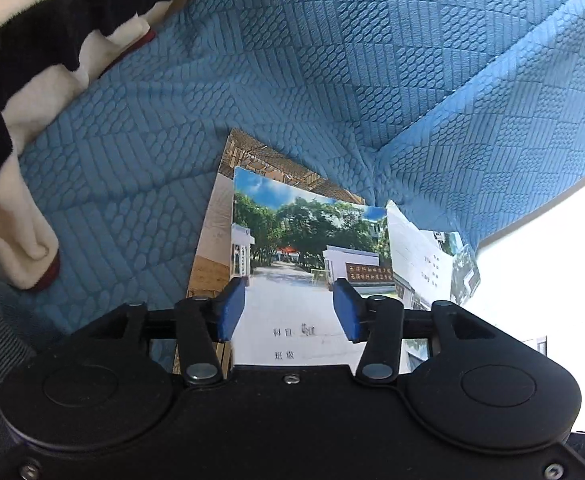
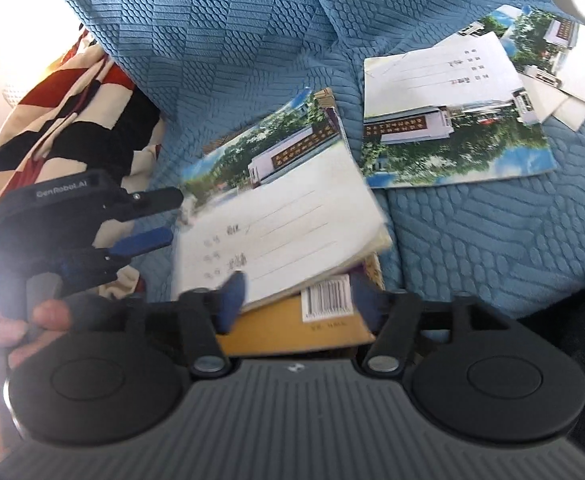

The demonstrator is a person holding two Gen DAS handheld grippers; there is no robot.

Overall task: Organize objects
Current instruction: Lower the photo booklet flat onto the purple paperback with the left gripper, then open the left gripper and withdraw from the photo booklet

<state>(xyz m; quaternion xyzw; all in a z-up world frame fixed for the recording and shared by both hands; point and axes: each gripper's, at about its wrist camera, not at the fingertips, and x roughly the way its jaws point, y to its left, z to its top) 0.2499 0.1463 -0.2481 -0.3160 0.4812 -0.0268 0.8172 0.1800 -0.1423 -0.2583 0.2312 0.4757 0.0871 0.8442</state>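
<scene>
A notebook (image 1: 292,240) with a photo of a school gate on its cover lies on the blue quilted sofa cover, on top of a tan book (image 1: 212,232). My left gripper (image 1: 289,310) hovers over the notebook's near edge, open, its blue pads apart with nothing pressed between them. In the right wrist view the same notebook (image 2: 284,208) rests askew on the tan book (image 2: 292,328), whose barcode shows. My right gripper (image 2: 298,300) is open just above the stack's near edge. The left gripper (image 2: 175,216) stands open at the notebook's left edge.
Another gate-photo notebook (image 2: 452,120) lies to the right, with more notebooks (image 2: 572,60) overlapping behind it; one notebook (image 1: 424,256) shows in the left wrist view. A striped red, black and white cloth (image 2: 72,112) is heaped on the left. A person's hand (image 2: 32,320) holds the left gripper.
</scene>
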